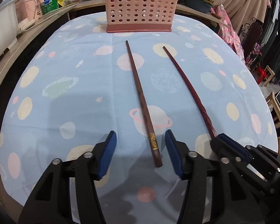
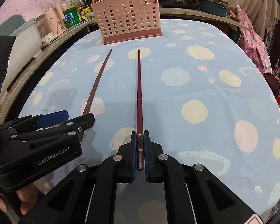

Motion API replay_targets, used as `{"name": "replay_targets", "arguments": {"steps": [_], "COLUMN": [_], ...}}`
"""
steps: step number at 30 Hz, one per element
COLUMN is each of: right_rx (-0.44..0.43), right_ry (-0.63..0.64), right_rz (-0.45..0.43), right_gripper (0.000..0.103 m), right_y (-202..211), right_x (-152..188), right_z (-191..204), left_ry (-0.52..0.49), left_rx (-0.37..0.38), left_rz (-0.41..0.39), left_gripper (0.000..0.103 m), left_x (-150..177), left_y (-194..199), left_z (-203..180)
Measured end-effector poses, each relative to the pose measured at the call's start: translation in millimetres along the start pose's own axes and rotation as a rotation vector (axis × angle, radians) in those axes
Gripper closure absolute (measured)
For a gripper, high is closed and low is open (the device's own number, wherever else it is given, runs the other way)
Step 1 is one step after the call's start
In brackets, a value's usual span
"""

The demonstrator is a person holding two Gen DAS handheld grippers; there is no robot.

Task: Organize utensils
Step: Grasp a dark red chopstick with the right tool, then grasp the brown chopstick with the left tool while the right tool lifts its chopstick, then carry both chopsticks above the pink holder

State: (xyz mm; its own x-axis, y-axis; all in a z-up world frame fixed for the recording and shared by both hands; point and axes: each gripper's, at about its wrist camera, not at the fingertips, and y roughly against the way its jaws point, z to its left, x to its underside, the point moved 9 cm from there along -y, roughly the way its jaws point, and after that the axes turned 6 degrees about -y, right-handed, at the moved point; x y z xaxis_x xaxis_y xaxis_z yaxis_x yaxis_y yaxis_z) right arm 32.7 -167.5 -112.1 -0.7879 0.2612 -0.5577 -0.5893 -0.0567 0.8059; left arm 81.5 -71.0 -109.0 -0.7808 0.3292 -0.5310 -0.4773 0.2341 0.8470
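Two dark chopsticks are laid side by side on the table [image 1: 65,93], which is covered in a planet-print cloth. The left chopstick [image 1: 140,97] is seen between the parted pads of the left claw [image 1: 141,153], untouched by them. The right chopstick [image 2: 139,97] is clamped at its thick end by the shut right claw [image 2: 139,153]. A pink perforated holder [image 1: 140,7] is placed well ahead of both claws.

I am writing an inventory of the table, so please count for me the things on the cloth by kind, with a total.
Chopsticks: 2, the left chopstick lying between the open left tongs, the right chopstick clamped in the right tongs
Pink perforated holder: 1
Total: 3
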Motion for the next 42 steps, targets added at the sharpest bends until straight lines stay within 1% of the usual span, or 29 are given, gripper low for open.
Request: {"name": "replay_targets", "arguments": {"steps": [1, 3, 4, 6, 7, 8, 10, 13, 17, 20, 23, 28, 34, 42], "right_rx": [-0.001, -0.005, -0.006, -0.007, -0.011, -0.014, -0.018, -0.033, -0.055, -0.068, -0.079, -0.106, -0.158, -0.215], "right_ry": [-0.001, -0.004, -0.005, -0.006, -0.009, -0.012, -0.025, -0.036, -0.046, -0.05, -0.047, -0.054, -0.065, -0.057], "right_rz": [0.001, 0.003, 0.003, 0.004, 0.006, 0.007, 0.008, -0.003, -0.042, -0.083, -0.13, -0.224, -0.314, -0.422], "right_gripper": [0.096, 0.096, 0.096, 0.096, 0.096, 0.096, 0.096, 0.096, 0.096, 0.096, 0.096, 0.096, 0.096, 0.096], "right_y": [0.3, 0.2, 0.0, -0.4, -0.9, -1.5, -0.9, 3.1, 16.7, 30.8, 45.9, 73.6, 96.0, 125.1], "right_x": [0.2, 0.2, 0.0, -0.4, -1.0, -1.8, -4.3, -12.3, -33.1, -54.9, -79.0, -129.7, -191.3, -271.8], "right_z": [-0.4, -0.6, -0.6, -0.6, -0.5, -0.8, -1.8, -0.8, 2.6, 5.5, 8.0, 12.0, 20.5, 35.5], "left_ry": [-0.004, -0.004, -0.003, 0.004, 0.008, 0.019, 0.035, 0.034, 0.043, 0.057, 0.07, 0.078, 0.071, 0.089], "left_rx": [-0.003, -0.009, -0.008, -0.005, 0.0, 0.013, 0.025, 0.021, 0.027, 0.034, 0.037, 0.03, -0.006, -0.004], "left_rz": [-0.001, -0.001, -0.001, 0.002, 0.006, 0.014, 0.026, 0.027, 0.013, -0.015, -0.06, -0.155, -0.248, -0.368], "left_gripper": [0.061, 0.074, 0.077, 0.091, 0.095, 0.096, 0.096, 0.096, 0.096, 0.096, 0.096, 0.096, 0.096, 0.096], "left_x": [0.0, 0.0, 0.0, 0.7, 1.3, 2.0, 3.3, 3.1, -5.8, -21.2, -42.3, -88.0, -153.4, -239.9], "left_y": [0.3, 0.7, 0.7, 1.2, 1.6, 2.2, 3.9, 8.6, 19.7, 31.7, 48.3, 81.2, 109.2, 144.4], "left_z": [1.2, 4.6, 6.3, 10.7, 13.0, 15.4, 19.5, 23.5, 28.2, 32.7, 37.4, 49.2, 65.6, 79.3]}}
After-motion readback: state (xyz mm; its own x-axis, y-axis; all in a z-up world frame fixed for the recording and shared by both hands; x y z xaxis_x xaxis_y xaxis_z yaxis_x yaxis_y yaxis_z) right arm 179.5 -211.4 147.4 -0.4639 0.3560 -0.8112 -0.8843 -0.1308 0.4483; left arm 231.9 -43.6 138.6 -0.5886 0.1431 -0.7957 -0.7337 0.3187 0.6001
